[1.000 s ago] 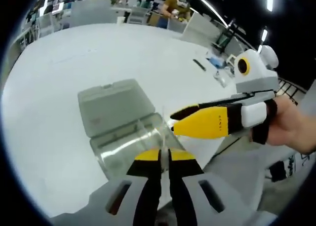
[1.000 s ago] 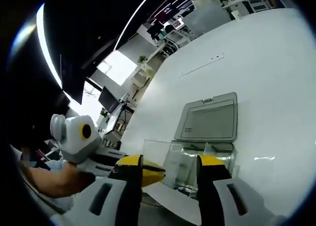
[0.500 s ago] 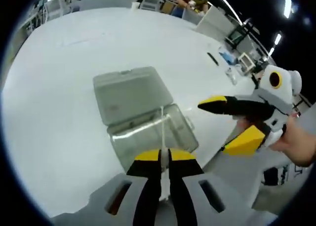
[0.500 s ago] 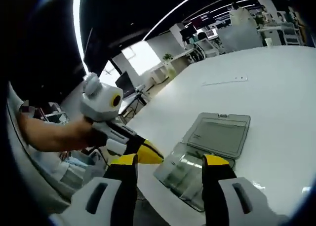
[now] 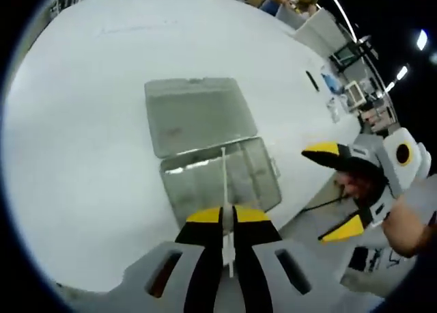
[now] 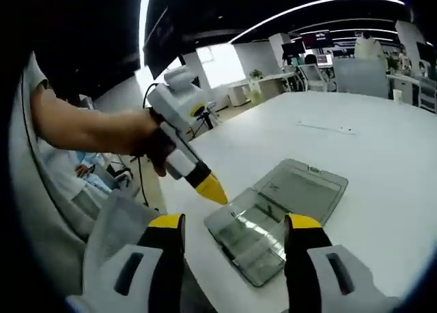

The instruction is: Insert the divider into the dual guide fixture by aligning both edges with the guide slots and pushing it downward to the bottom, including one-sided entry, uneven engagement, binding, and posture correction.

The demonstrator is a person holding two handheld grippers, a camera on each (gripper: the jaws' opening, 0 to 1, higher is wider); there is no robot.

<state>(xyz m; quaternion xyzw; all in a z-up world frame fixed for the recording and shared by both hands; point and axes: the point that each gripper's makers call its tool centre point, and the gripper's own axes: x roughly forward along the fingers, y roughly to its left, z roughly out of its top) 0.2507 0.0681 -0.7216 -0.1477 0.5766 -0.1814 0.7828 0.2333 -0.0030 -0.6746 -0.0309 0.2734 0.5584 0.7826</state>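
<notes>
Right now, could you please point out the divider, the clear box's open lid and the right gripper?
divider (image 5: 224, 183): left gripper view, its thin white edge.
open lid (image 5: 198, 115): left gripper view, panel centre.
right gripper (image 5: 334, 193): left gripper view, midway between yellow tips.

A broad white table (image 5: 82, 121) carries a clear plastic box (image 5: 222, 180) near its edge, hinged lid (image 5: 198, 115) flung open flat on the tabletop toward the middle. Small items (image 5: 328, 94) sit further along that edge, too small to identify.
</notes>
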